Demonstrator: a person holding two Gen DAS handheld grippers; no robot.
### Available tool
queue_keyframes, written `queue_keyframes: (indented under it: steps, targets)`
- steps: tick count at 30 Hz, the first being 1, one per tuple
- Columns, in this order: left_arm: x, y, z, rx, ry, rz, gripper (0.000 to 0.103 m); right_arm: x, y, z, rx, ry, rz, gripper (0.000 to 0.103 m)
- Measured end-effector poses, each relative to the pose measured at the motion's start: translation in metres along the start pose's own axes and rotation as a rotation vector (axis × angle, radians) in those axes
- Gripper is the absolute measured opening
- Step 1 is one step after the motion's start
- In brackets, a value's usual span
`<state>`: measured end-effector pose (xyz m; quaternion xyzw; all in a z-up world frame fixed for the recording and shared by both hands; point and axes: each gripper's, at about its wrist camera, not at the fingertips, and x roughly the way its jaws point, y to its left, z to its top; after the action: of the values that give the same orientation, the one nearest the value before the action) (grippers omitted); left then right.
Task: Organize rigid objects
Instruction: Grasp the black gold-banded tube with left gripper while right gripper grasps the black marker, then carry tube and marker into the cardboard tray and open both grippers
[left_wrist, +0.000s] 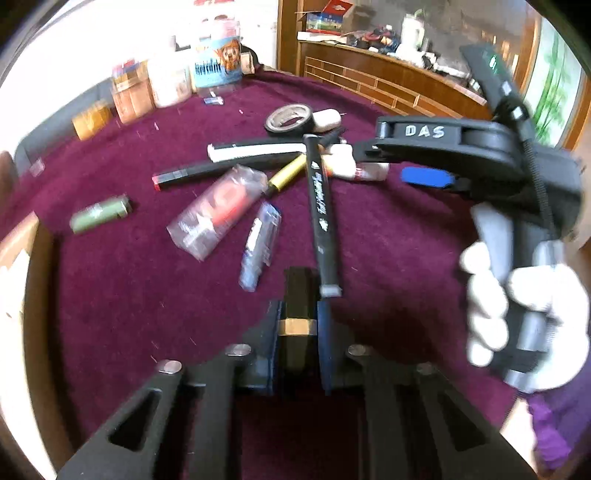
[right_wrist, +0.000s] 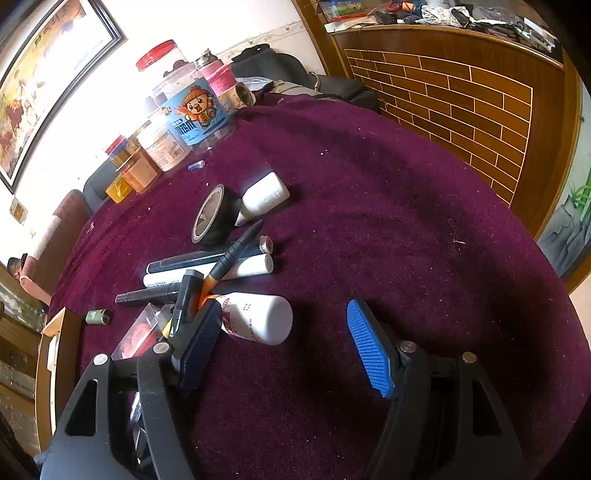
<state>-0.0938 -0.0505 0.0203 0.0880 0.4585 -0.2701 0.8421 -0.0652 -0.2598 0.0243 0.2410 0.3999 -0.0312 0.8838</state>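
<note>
Left wrist view: jars (left_wrist: 168, 86) standing along far edge of maroon table (left_wrist: 388, 236), contents not readable through blur; left gripper (left_wrist: 297, 328) clamped on black object with gold band (left_wrist: 297, 325); long black pen (left_wrist: 322, 210) lying just ahead, over a pile of markers (left_wrist: 236, 157); black tape roll (left_wrist: 289, 120) behind pile; clear packet (left_wrist: 218, 210) and green cylinder (left_wrist: 100, 215) to the left; right gripper (left_wrist: 417, 166) reaching into pile from the right, held by white-gloved hand (left_wrist: 517, 314).

Right wrist view: blue-labelled cartoon jar (right_wrist: 197, 110) and red-lidded jar (right_wrist: 162, 64) at far edge, contents unclear; right gripper (right_wrist: 288, 347) spread wide, holding nothing; white bottle (right_wrist: 258, 317) lying just beyond left finger pad (right_wrist: 199, 350); orange-necked pen (right_wrist: 229, 262) crossing the markers (right_wrist: 207, 269); second white bottle (right_wrist: 264, 194) touching tape roll (right_wrist: 214, 216).
</note>
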Motion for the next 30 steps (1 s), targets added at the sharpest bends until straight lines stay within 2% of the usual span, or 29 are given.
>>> queue_keyframes:
  steps: [5,7,10,12,15,17,19,21,24,30]
  targets:
    - [-0.043,0.034,-0.018,-0.152,-0.069,-0.116,0.014,0.000,0.003,0.001,-0.023,0.039,0.007,0.072]
    - [-0.065,0.047,-0.025,-0.177,-0.115,-0.124,0.014,-0.006,0.010,-0.001,-0.047,0.091,0.049,0.072]
    - [-0.089,0.069,-0.038,-0.239,-0.163,-0.158,0.014,-0.019,0.024,-0.010,-0.064,0.106,0.102,0.072]
    - [-0.097,0.081,-0.045,-0.283,-0.177,-0.182,0.014,-0.018,0.041,-0.015,-0.095,0.125,0.102,0.071]
    - [-0.101,0.092,-0.055,-0.320,-0.184,-0.186,0.014,-0.002,0.066,-0.022,-0.142,0.150,0.053,0.070]
    - [-0.106,0.101,-0.059,-0.338,-0.192,-0.183,0.014,0.009,0.077,-0.025,-0.150,0.167,0.037,0.059]
    - [-0.116,0.110,-0.068,-0.357,-0.211,-0.173,0.014,0.016,0.082,-0.024,-0.148,0.157,-0.002,0.036]
    - [-0.126,0.119,-0.075,-0.379,-0.230,-0.162,0.014,0.017,0.080,-0.023,-0.151,0.141,-0.026,0.019]
    - [-0.142,0.138,-0.087,-0.418,-0.260,-0.137,0.014,0.018,0.073,-0.021,-0.126,0.155,-0.011,0.013]
    - [-0.156,0.171,-0.101,-0.503,-0.299,-0.115,0.014,-0.010,0.069,-0.024,-0.091,0.147,0.081,0.014]
